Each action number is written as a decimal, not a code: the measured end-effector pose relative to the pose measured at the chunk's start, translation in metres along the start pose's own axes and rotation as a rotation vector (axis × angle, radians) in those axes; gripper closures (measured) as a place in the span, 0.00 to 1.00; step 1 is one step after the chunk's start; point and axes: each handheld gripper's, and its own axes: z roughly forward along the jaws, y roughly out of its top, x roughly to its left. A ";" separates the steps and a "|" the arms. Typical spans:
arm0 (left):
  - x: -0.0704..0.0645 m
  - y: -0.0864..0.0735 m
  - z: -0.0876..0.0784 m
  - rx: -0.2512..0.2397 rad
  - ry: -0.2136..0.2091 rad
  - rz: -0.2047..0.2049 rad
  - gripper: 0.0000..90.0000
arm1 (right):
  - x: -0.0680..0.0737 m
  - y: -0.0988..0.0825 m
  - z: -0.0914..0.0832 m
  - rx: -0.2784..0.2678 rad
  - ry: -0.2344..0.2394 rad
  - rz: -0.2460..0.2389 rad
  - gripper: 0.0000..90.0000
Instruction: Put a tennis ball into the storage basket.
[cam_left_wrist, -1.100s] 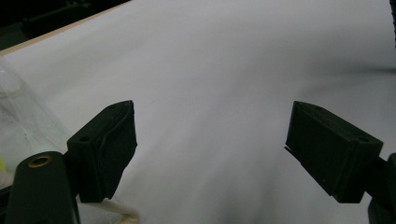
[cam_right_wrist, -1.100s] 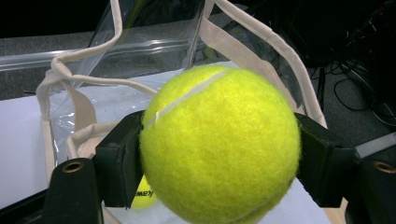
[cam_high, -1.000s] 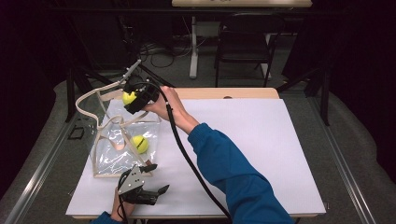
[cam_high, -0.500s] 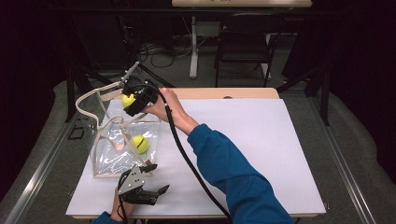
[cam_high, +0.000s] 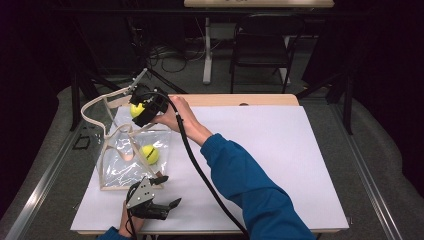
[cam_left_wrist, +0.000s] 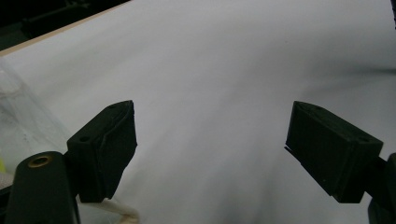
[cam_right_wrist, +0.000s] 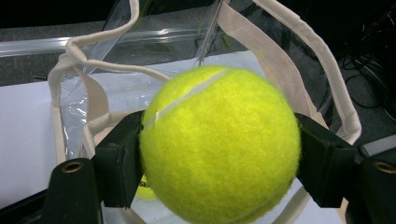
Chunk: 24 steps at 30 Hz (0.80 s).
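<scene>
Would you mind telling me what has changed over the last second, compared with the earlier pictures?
Nothing has visibly changed. The right gripper stays clamped on its tennis ball over the mouth of the clear bag. The second tennis ball still lies inside the bag. The left gripper still rests open on the white table cover by the bag's near edge.

A yellow tennis ball (cam_right_wrist: 219, 144) sits clamped between the right gripper's (cam_right_wrist: 219, 158) two black jaws, one pad pressed on each side of it. Beyond the jaws lies a clear plastic bag (cam_right_wrist: 140, 56) with cream straps (cam_right_wrist: 289, 51), its mouth open toward the ball. Low beside the left jaw, part of a second ball (cam_right_wrist: 145, 191) shows through the plastic.
</scene>
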 end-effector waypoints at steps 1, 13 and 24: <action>0.000 0.000 0.000 -0.001 0.005 -0.003 0.18 | 0.000 0.000 0.001 0.001 0.000 -0.001 0.29; 0.000 0.000 0.000 0.000 -0.002 0.000 0.18 | 0.003 -0.001 0.007 0.024 0.007 -0.002 0.28; 0.000 0.000 0.000 -0.001 0.002 -0.004 0.18 | -0.003 -0.002 -0.006 -0.020 0.005 0.028 0.00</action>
